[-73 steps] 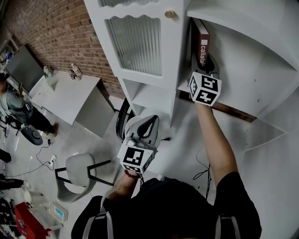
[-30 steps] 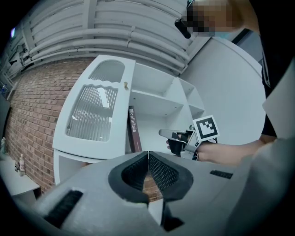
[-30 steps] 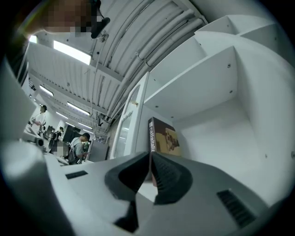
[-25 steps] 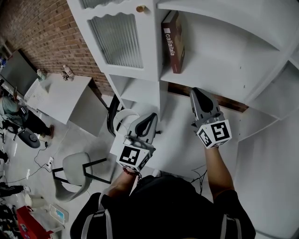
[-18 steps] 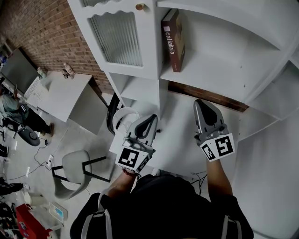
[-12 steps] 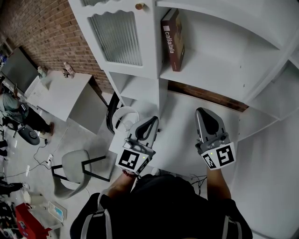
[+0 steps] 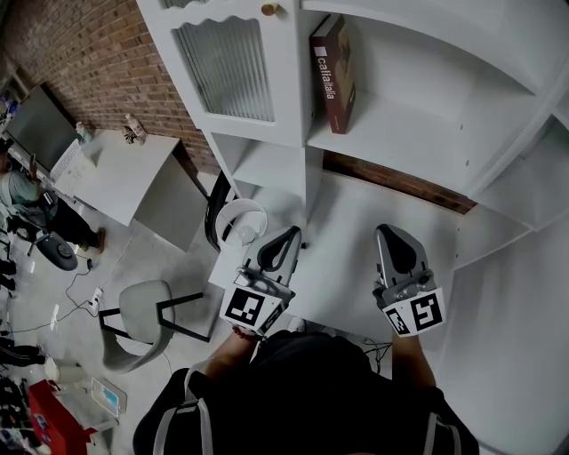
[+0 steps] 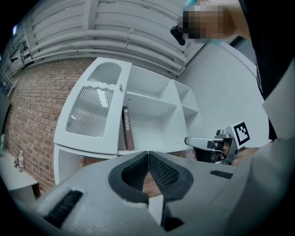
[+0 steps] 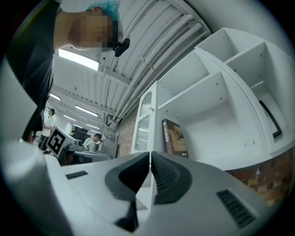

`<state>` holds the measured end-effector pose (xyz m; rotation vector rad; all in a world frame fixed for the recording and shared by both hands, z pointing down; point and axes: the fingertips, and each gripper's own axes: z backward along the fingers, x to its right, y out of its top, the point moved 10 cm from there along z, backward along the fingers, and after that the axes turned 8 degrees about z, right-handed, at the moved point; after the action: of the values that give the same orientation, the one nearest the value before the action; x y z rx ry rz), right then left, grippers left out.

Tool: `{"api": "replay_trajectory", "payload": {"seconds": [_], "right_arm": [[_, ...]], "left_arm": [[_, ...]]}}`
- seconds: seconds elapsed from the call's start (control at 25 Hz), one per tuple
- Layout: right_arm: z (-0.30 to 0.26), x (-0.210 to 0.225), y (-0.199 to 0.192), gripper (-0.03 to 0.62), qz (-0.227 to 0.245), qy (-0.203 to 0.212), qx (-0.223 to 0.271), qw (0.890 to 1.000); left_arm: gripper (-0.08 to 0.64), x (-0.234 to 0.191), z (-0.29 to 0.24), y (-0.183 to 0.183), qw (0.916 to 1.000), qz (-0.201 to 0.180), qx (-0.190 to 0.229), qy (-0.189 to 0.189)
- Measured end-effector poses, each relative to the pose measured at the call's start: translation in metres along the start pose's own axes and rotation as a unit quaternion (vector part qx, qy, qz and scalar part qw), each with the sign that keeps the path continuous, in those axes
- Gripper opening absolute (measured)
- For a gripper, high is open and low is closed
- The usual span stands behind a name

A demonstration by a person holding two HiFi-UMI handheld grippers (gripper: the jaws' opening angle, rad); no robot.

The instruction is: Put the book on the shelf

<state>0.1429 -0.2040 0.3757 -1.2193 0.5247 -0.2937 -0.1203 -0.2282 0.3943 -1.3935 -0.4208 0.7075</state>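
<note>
Head view: a person holds the left gripper (image 7: 292, 234) and the right gripper (image 7: 388, 233) side by side over a white desk (image 7: 342, 213), below a tall white shelf unit (image 7: 498, 133).
Book: the dark red hardcover book (image 7: 332, 75) stands upright on the open white shelf (image 7: 418, 133), at its left end. It rests against the side panel there, with the white-lettered spine facing out.
Left jaws: the left gripper view shows the dark ribbed pads (image 8: 159, 171) brought together at their tips with nothing between them. The book is far beyond them on the shelf.
Right jaws: the right gripper view shows them pressed together and empty. The book stands far ahead, with its front cover in sight.
Grippers and book: both grippers are low and near the person, well apart from the book.
Cabinet door: a white-framed door of rippled glass (image 7: 233, 67) with a small brass knob (image 7: 269, 9) sits just left of the book.
Left side: a red brick wall (image 7: 89, 62) runs behind a second white desk (image 7: 124, 173). A grey chair (image 7: 142, 320) stands on the floor near it.
</note>
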Motion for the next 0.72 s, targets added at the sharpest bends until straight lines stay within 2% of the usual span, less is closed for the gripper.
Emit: {"api": "replay_trajectory", "payload": {"seconds": [0.28, 0.44, 0.72], "right_arm": [[0.011, -0.014, -0.013, 0.037, -0.016, 0.020, -0.013, 1.000], [0.014, -0.017, -0.018, 0.038, -0.012, 0.013, -0.030, 0.999], [0.024, -0.026, -0.016, 0.038, -0.017, 0.035, -0.019, 0.999]], "left_arm": [[0.020, 0.004, 0.004, -0.006, 0.9999, 0.004, -0.014, 0.003], [0.020, 0.004, 0.005, -0.009, 0.9997, 0.005, -0.020, 0.009], [0.020, 0.008, 0.007, -0.007, 0.9994, -0.009, -0.030, 0.011]]}}
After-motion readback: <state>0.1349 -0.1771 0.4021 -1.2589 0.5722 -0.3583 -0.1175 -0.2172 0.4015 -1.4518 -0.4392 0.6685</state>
